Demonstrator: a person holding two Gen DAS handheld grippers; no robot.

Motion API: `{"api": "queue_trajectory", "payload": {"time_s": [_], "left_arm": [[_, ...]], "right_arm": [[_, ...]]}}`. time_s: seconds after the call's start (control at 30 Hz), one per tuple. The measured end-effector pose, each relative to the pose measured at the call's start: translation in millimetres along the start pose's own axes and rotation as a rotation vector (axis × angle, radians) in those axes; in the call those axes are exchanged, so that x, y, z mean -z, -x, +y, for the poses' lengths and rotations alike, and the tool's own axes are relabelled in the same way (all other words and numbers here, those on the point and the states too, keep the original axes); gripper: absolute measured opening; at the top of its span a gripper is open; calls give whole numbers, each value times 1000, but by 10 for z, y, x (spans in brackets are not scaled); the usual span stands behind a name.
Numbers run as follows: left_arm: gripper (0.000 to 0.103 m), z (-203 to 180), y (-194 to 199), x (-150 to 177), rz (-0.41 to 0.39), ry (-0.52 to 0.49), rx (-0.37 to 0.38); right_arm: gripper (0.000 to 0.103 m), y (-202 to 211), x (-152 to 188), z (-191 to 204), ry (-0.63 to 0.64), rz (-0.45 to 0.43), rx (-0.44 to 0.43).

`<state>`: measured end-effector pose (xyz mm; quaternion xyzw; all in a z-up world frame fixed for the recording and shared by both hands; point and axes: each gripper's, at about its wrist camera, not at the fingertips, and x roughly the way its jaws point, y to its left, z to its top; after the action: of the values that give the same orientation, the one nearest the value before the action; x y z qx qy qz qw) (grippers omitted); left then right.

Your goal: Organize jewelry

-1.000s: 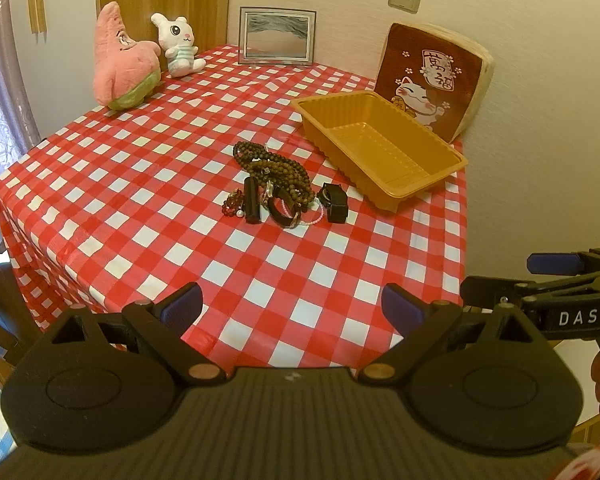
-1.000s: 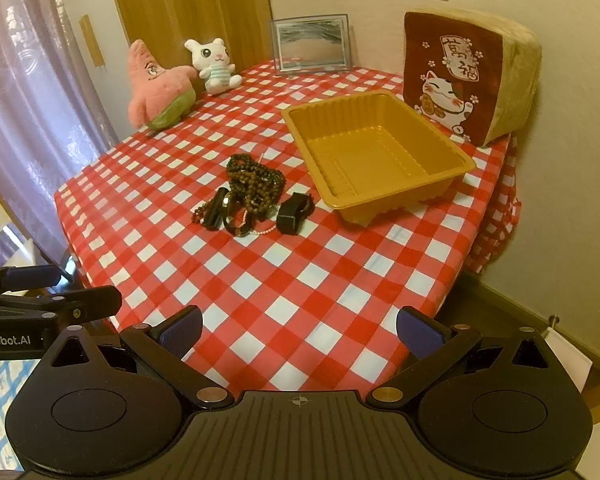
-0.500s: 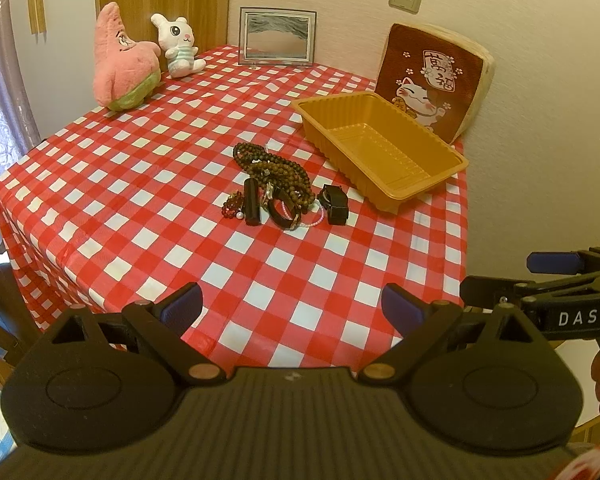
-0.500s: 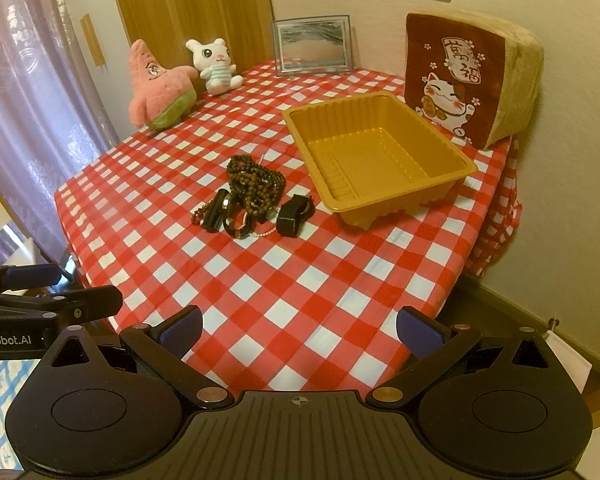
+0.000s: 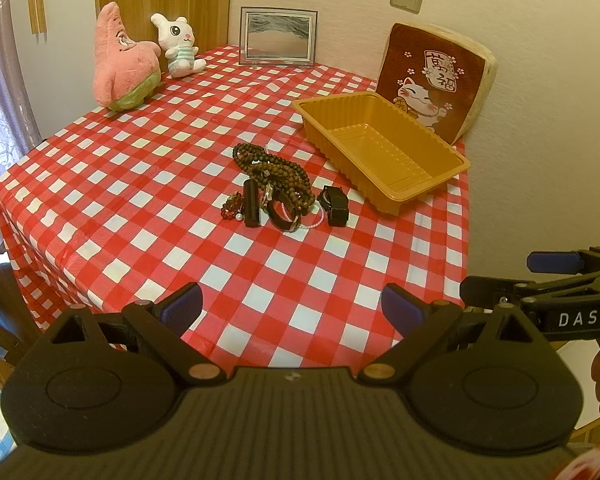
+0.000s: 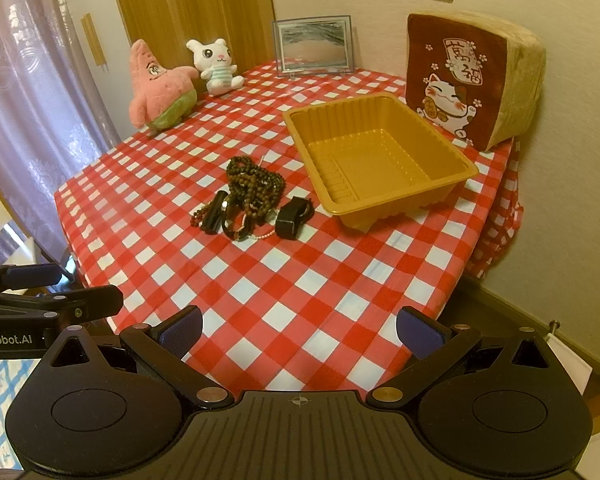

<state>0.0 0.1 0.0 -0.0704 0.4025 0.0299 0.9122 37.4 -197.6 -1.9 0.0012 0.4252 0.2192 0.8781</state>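
Both claws, the left gripper (image 5: 291,306) and right gripper (image 6: 299,328), hung wide open and empty off the table's (image 6: 260,304) near edge, apparently because the tangled jewelry pile (image 6: 252,200) lay mid-table beside the empty yellow tray (image 6: 452,158), unsorted.

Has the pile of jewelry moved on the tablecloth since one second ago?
No. The pile of jewelry lies in the same place beside the near corner of the yellow tray, on the same squares of the checked tablecloth.

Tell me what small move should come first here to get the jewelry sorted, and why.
Probably bring the right gripper forward and down toward the black watch. Both grippers are open, empty and short of the table's near edge; the left gripper is no closer. The jewelry pile lies loose on the checkered cloth, the yellow tray is empty, and the watch lies nearest it.
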Motion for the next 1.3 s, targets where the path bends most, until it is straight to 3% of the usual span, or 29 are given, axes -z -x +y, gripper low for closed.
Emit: {"api": "queue_trajectory", "payload": {"time_s": [0.97,1.3], "left_arm": [[96,13,7,5,6,1,-4],[96,-74,-152,-51,24,9,-2]], "right_arm": [[103,-36,-14,-48,2,3,-3],[103,-129,-66,-112,-3,13,-18]]}}
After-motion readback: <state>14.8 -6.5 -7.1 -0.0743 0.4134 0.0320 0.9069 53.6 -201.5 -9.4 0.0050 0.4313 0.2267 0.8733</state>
